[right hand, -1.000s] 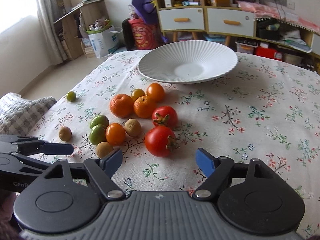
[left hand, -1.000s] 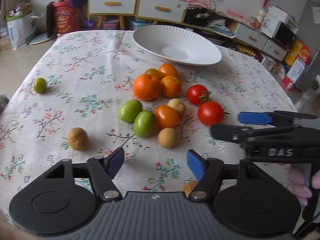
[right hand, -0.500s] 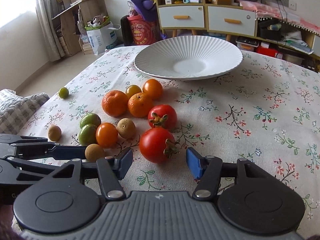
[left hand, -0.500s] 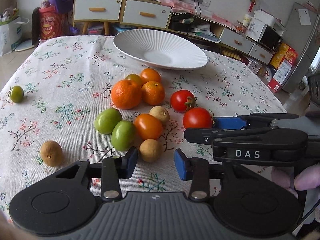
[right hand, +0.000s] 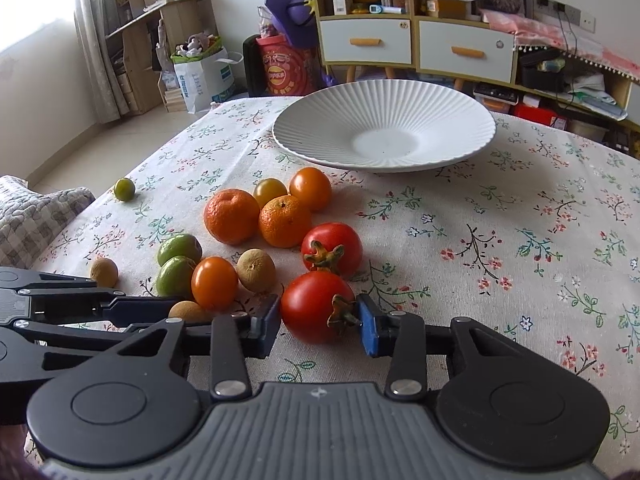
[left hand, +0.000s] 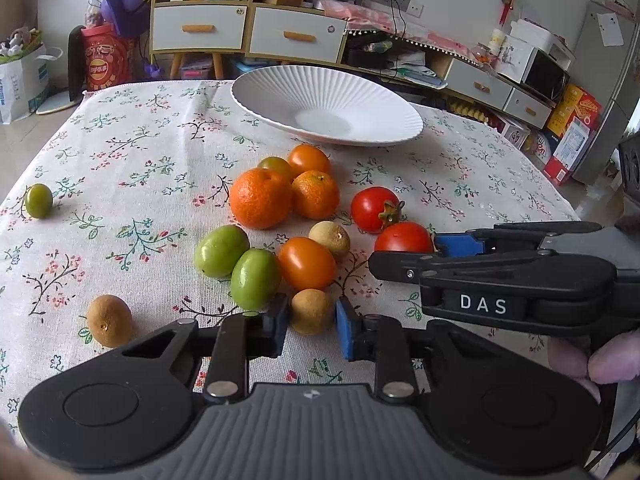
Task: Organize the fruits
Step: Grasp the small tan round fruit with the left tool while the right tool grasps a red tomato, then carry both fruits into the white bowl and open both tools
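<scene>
Fruits lie in a cluster on the flowered tablecloth in front of an empty white ribbed bowl [left hand: 328, 110] [right hand: 384, 128]. My left gripper [left hand: 310, 326] has closed around a small brown longan [left hand: 312, 312], pads at both its sides, on the table. My right gripper [right hand: 318, 326] has closed around the nearer red tomato [right hand: 314, 306], pads touching its sides; it also shows in the left wrist view [left hand: 402, 238]. A second red tomato [right hand: 332, 246], two oranges [right hand: 232, 216], orange and green fruits [right hand: 178, 276] lie behind.
A loose longan [left hand: 109, 320] lies at the near left and a small green fruit [left hand: 39, 200] at the far left edge. The two grippers are side by side, close together. Cabinets and clutter stand beyond the table.
Both grippers moved forward and down and narrowed: the left onto the brown longan, the right onto the nearer red tomato. The fruits have not moved.
</scene>
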{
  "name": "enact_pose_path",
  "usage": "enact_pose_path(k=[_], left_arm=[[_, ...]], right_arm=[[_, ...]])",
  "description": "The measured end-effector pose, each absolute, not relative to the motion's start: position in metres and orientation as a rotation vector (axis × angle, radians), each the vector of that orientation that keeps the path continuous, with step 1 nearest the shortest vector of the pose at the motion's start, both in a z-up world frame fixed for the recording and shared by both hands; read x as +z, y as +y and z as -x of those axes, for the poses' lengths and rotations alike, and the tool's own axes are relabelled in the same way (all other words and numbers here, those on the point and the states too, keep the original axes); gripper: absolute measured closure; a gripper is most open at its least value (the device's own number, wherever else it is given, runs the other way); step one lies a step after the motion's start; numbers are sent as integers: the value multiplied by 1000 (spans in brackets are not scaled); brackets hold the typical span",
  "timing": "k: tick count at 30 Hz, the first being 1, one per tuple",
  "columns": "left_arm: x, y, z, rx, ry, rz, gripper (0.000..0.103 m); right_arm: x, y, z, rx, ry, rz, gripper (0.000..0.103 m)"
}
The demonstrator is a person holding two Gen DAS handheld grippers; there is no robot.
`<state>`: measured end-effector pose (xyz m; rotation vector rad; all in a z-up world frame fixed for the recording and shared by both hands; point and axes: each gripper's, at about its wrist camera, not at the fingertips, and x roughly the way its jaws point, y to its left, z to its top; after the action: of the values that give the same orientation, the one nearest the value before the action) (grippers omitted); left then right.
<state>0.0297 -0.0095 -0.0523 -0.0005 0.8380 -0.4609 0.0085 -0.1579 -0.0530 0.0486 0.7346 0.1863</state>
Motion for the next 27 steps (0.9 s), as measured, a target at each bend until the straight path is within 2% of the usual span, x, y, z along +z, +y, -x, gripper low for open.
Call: enact_pose_path(k=[19, 27], left_arm=[[-31, -7, -35, -467, 817, 37, 71], [-5, -17, -59, -456, 758, 28, 71]], right_arm=[[-27, -166, -8, 176, 732, -168, 67], [-7, -167, -26, 151, 709, -154, 67]])
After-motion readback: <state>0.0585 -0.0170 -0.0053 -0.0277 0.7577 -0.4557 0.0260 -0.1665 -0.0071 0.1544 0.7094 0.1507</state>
